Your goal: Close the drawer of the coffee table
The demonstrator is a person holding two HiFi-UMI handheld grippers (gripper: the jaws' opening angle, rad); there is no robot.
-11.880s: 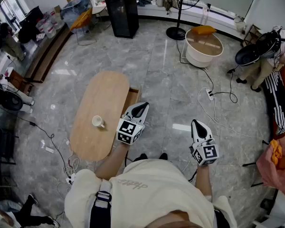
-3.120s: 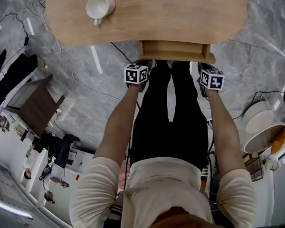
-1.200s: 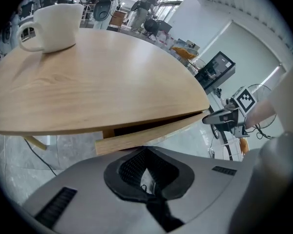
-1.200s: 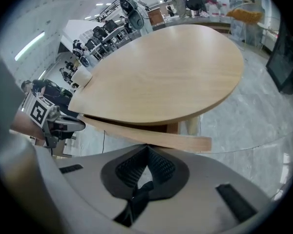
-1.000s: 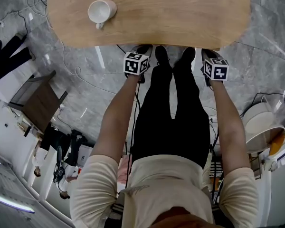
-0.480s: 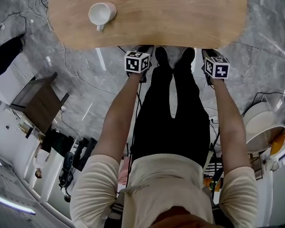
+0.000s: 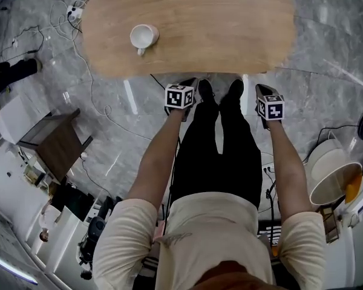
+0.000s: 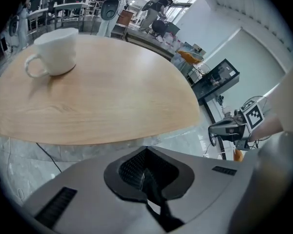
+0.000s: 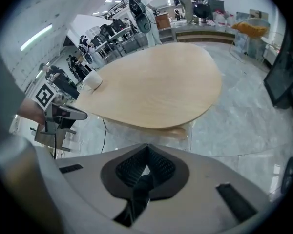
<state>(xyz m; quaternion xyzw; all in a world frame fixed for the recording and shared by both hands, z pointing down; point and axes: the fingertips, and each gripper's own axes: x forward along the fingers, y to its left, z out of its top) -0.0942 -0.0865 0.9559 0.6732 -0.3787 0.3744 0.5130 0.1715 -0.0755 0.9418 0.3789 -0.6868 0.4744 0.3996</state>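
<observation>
desk (image 7: 230,29): oval, wooden | drawer (image 9: 178,131): tucked under desk top, only a wooden front showing below the edge | left gripper (image 7: 189,83): near desk's near edge, apart from it, jaws pressed together, nothing between | right gripper (image 7: 262,89): near same edge, jaws together, nothing between | cup (image 7: 144,37): on desk top, left part

Oval wooden coffee table (image 7: 218,23) on grey marble floor (image 7: 327,101), white cup (image 7: 144,36) on top near one end
</observation>
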